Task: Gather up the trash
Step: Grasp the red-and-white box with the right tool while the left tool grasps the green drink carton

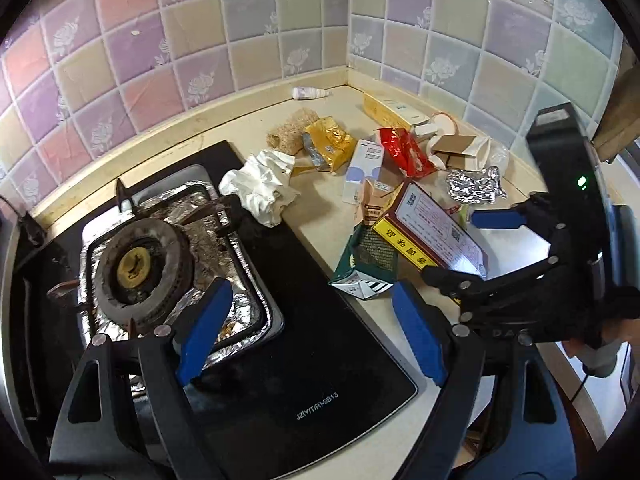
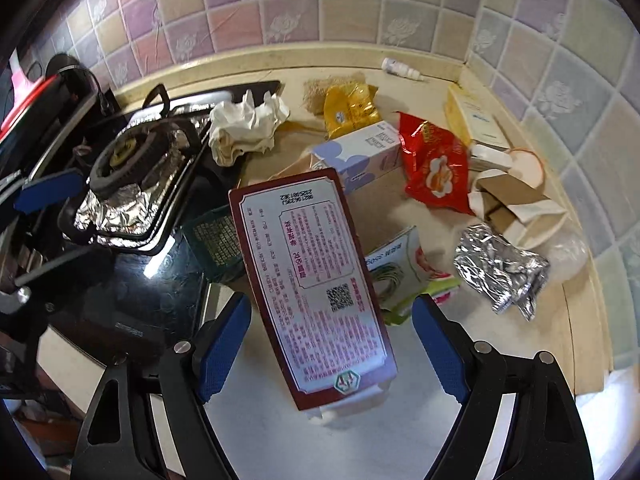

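Trash lies on a cream counter [image 1: 328, 208] in a tiled corner. A dark red box with a white printed label [image 2: 316, 280] lies between the open fingers of my right gripper [image 2: 332, 344], untouched by either pad; it also shows in the left wrist view [image 1: 432, 232]. Around it lie a green carton [image 1: 364, 256], a red snack bag [image 2: 436, 164], a crumpled foil bag [image 2: 500, 268], a white-blue box [image 2: 360, 152], a yellow bag [image 2: 348, 108] and a crumpled white tissue [image 1: 260, 184]. My left gripper [image 1: 308, 332] is open and empty above the black cooktop.
A gas burner [image 1: 140, 264] lined with foil sits on the black glass cooktop [image 1: 304, 360] at the left. A small white bottle [image 1: 310, 93] lies by the back wall. A yellow box [image 1: 390, 110] and torn paper cups [image 2: 512, 200] sit in the corner.
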The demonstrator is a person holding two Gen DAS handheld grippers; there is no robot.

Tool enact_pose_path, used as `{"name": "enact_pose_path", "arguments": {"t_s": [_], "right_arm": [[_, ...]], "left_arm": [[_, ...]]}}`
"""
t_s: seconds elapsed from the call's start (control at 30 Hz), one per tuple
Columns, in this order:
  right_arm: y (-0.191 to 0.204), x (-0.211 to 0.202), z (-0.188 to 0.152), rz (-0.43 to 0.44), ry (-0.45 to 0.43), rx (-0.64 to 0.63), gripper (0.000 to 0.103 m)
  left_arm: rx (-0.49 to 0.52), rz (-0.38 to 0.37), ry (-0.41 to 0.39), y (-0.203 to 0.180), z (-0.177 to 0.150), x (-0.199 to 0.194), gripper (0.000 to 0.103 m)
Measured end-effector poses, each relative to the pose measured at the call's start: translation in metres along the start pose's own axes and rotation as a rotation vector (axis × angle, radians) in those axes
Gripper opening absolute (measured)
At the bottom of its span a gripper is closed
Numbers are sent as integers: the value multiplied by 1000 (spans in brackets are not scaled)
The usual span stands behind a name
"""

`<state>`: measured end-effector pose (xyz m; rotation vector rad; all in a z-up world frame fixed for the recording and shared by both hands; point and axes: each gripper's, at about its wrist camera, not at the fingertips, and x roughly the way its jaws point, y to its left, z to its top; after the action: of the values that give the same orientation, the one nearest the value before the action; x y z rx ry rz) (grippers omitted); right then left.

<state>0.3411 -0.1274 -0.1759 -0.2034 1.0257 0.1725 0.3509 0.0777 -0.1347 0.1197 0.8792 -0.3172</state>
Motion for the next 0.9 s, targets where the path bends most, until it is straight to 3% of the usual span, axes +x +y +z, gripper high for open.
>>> {"name": "enact_pose_path", "arguments": {"t_s": [0.1, 0.27, 0.6, 0.9], "right_arm": [[5, 11, 0, 10, 29, -24, 65], [2, 6, -4, 27, -10, 3, 61], [-35, -42, -20, 67, -126, 205, 61], [-40, -59, -43, 60, -141, 239, 61]], "left_arm": [[12, -68, 16, 0, 3, 6, 80], [29, -136, 42, -7, 10, 18, 80], [65, -132, 123, -32, 22, 66, 80], [115, -101, 160, -52, 14, 100, 38]]}}
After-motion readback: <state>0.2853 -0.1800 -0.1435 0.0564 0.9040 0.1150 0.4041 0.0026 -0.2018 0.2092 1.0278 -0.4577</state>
